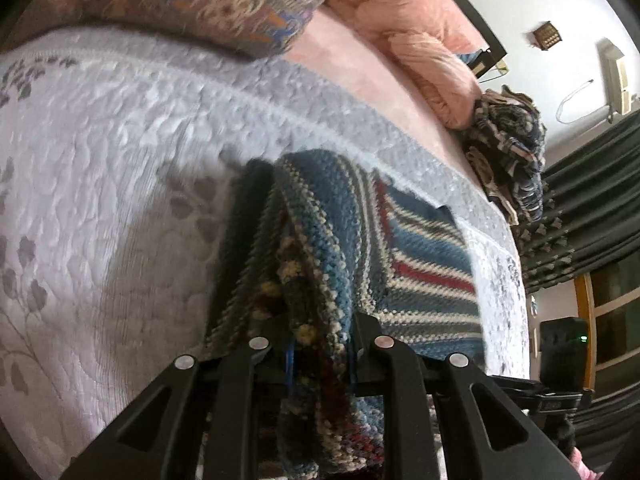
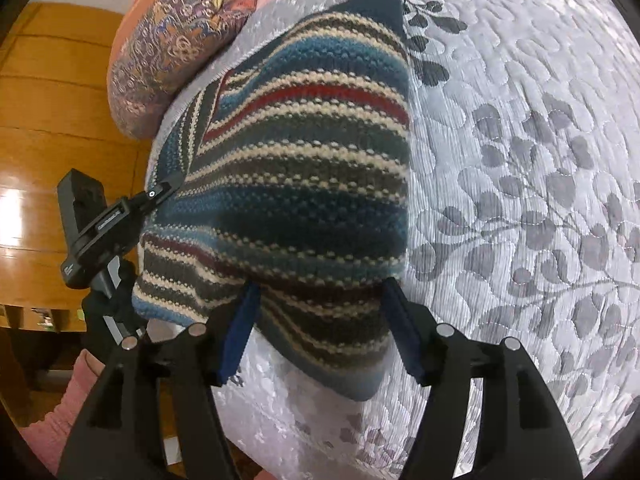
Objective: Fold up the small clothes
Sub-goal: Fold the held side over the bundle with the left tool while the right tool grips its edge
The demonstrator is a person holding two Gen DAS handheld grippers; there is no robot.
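Observation:
A striped knit sweater [image 2: 304, 168] in blue, cream, grey and red lies partly folded on the grey leaf-patterned bedspread [image 2: 520, 200]. In the left wrist view my left gripper [image 1: 308, 240] is shut on a bunched edge of the sweater [image 1: 420, 264], and the fabric drapes over and hides one finger. That gripper also shows in the right wrist view, pinching the sweater's left edge [image 2: 160, 192]. My right gripper [image 2: 322, 332] stands open with its blue pads [image 2: 240, 332] on either side of the sweater's near end.
A patterned cushion [image 2: 168, 52] and pink bedding [image 1: 420, 28] lie at the far side of the bed. A heap of other knitted clothes [image 1: 508, 152] sits near the bed's edge by dark curtains [image 1: 592, 208]. Wooden furniture [image 2: 60, 120] stands left of the bed. A pink sleeve [image 2: 60, 420] is close by.

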